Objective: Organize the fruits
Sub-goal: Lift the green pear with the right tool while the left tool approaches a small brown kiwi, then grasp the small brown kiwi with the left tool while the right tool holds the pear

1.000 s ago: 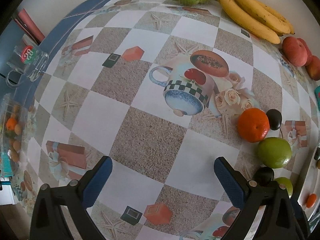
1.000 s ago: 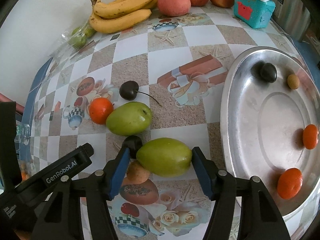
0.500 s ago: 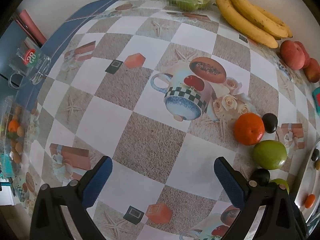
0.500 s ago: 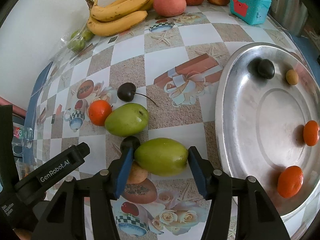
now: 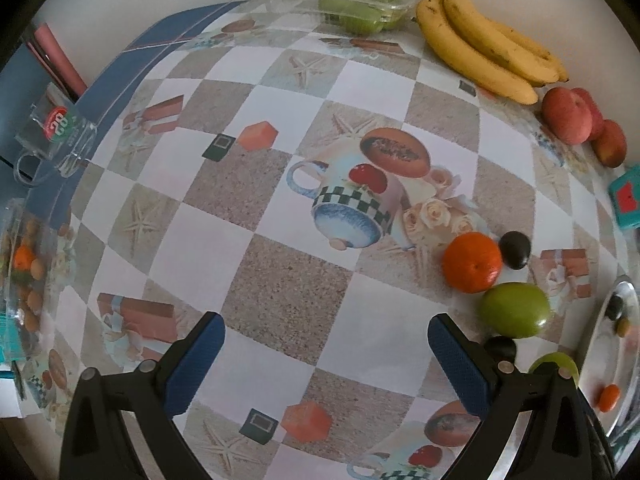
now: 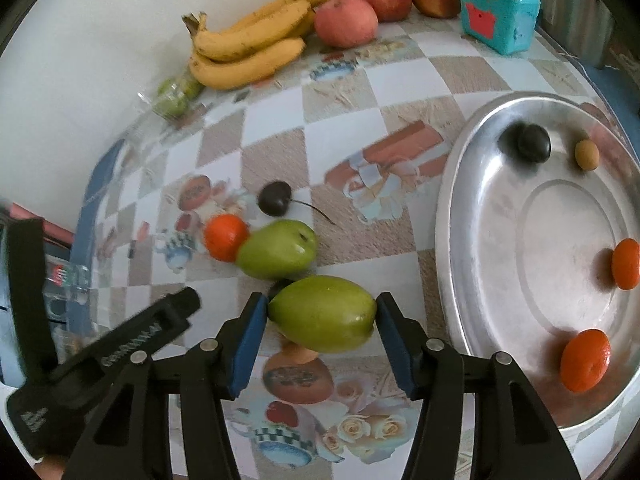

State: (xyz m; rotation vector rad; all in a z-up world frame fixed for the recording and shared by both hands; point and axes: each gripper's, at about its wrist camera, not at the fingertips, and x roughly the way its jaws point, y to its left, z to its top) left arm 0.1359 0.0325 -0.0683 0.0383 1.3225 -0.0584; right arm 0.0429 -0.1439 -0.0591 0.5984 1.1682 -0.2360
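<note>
The left hand-held gripper (image 5: 326,354) hangs wide open over the table (image 5: 280,292), whose checkered cloth shows cups and starfish. Bananas (image 6: 248,46) and apples (image 6: 346,20) line the white wall. The right hand-held gripper (image 6: 320,320) has just been closing and now squeezes a green fruit (image 6: 322,314). A silver tray (image 6: 460,280) sits on the right.
</note>
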